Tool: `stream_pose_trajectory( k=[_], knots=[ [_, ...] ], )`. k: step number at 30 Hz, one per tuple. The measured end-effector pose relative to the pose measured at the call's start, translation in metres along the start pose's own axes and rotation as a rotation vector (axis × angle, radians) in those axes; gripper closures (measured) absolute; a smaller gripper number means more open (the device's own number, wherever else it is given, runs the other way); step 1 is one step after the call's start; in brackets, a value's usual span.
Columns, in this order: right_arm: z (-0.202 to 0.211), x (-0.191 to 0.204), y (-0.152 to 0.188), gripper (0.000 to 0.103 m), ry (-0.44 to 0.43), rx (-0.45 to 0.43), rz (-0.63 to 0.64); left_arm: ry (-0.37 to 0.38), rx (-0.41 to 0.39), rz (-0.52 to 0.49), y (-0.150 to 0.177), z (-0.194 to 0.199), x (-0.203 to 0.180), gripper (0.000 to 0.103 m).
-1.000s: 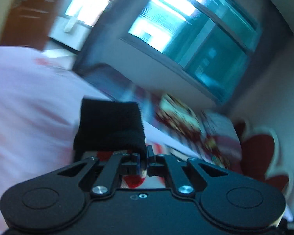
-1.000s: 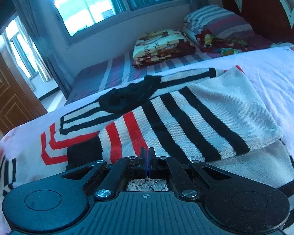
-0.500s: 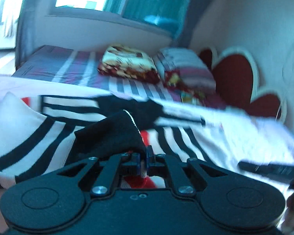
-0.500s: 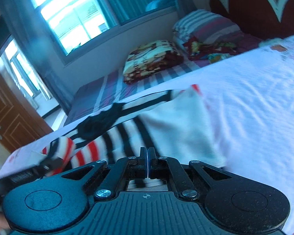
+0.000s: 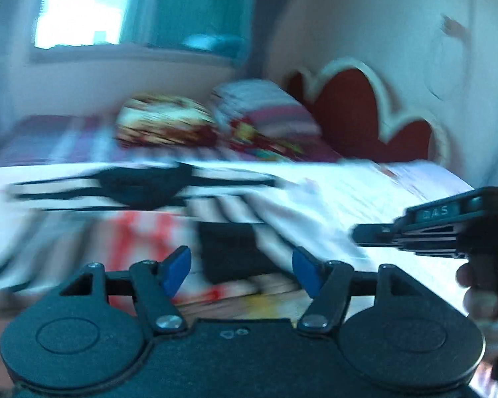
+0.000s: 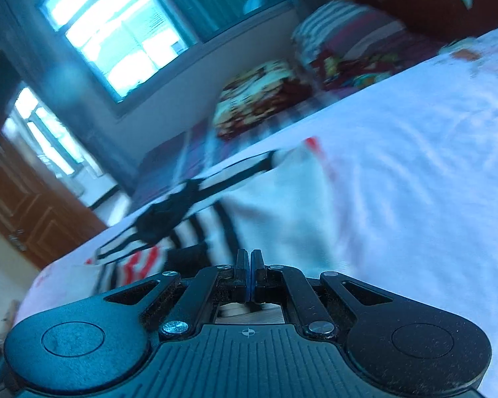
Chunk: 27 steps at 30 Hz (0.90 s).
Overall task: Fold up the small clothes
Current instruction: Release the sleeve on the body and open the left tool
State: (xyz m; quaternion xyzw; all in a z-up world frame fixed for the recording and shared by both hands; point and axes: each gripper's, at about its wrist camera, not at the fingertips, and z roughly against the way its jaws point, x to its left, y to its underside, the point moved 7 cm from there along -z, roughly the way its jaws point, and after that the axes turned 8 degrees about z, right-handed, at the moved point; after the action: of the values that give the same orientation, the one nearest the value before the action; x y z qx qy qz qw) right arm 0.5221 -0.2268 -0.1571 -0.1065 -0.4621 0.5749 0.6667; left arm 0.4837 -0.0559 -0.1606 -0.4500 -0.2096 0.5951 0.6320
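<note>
Hovering just above the striped sweater [image 5: 169, 219], with the left gripper [image 5: 241, 270] spread wide and nothing between its blue pads [image 5: 177, 267]. Lying flat on the white bedsheet [image 6: 415, 152], collar toward the pillows [image 5: 212, 129], one sleeve already laid across the body with its black cuff [image 5: 230, 252] directly in front of the open jaws. Pressed together and empty: the right gripper [image 6: 249, 265], seen also in the left view [image 5: 415, 229], held low to the right of the sweater, apart from the cloth. Much blur in both views, so finer creases cannot be read.

Judged to be between folds: one sleeve set down and let go, the rest of the sweater not yet folded. Next, probably picking the far sleeve or the hem; calls for opening the right tongs, lowering both to a cloth edge, pinching only the layer meant to move, and carrying it over without dragging the laid sleeve out of place. Worth checking that the cuff stays flat.
</note>
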Motion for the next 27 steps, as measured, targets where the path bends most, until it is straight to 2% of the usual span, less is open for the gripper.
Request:
stream_pose_trajectory(
  k=[4, 8, 13, 16, 17, 18, 19, 20, 21, 27],
  knots=[
    [-0.028, 0.017, 0.015, 0.103, -0.054, 0.068, -0.035, -0.27, -0.066, 0.015, 0.007, 0.057, 0.091, 0.041],
    [-0.053, 0.028, 0.027, 0.103, -0.039, 0.092, -0.041, -0.39, 0.0, 0.039, 0.017, 0.079, 0.159, 0.046],
    [-0.072, 0.043, 0.031, 0.102, 0.01, 0.093, 0.011, -0.401, 0.085, -0.015, 0.021, 0.067, 0.185, 0.051],
    [-0.075, 0.046, 0.031, 0.098, 0.036, 0.086, 0.027, -0.376, 0.053, -0.015, 0.018, 0.069, 0.182, 0.051],
    [-0.075, 0.047, 0.031, 0.093, 0.044, 0.081, 0.035, -0.376, 0.046, -0.016, 0.017, 0.069, 0.183, 0.051],
    [-0.073, 0.047, 0.03, 0.077, 0.043, 0.072, 0.035, -0.363, 0.045, -0.014, 0.017, 0.069, 0.181, 0.051],
    [-0.07, 0.047, 0.03, 0.052, 0.035, 0.056, 0.027, -0.35, 0.047, -0.007, 0.016, 0.067, 0.182, 0.051],
    [-0.067, 0.048, 0.029, 0.043, 0.029, 0.037, 0.02, -0.344, 0.051, -0.008, 0.017, 0.065, 0.182, 0.051],
    [-0.063, 0.051, 0.027, 0.038, 0.032, 0.026, 0.024, -0.34, 0.055, -0.015, 0.018, 0.063, 0.182, 0.051],
    [-0.076, 0.063, 0.028, 0.038, 0.029, 0.051, 0.036, -0.327, 0.045, 0.045, 0.015, 0.062, 0.193, 0.051]
  ],
)
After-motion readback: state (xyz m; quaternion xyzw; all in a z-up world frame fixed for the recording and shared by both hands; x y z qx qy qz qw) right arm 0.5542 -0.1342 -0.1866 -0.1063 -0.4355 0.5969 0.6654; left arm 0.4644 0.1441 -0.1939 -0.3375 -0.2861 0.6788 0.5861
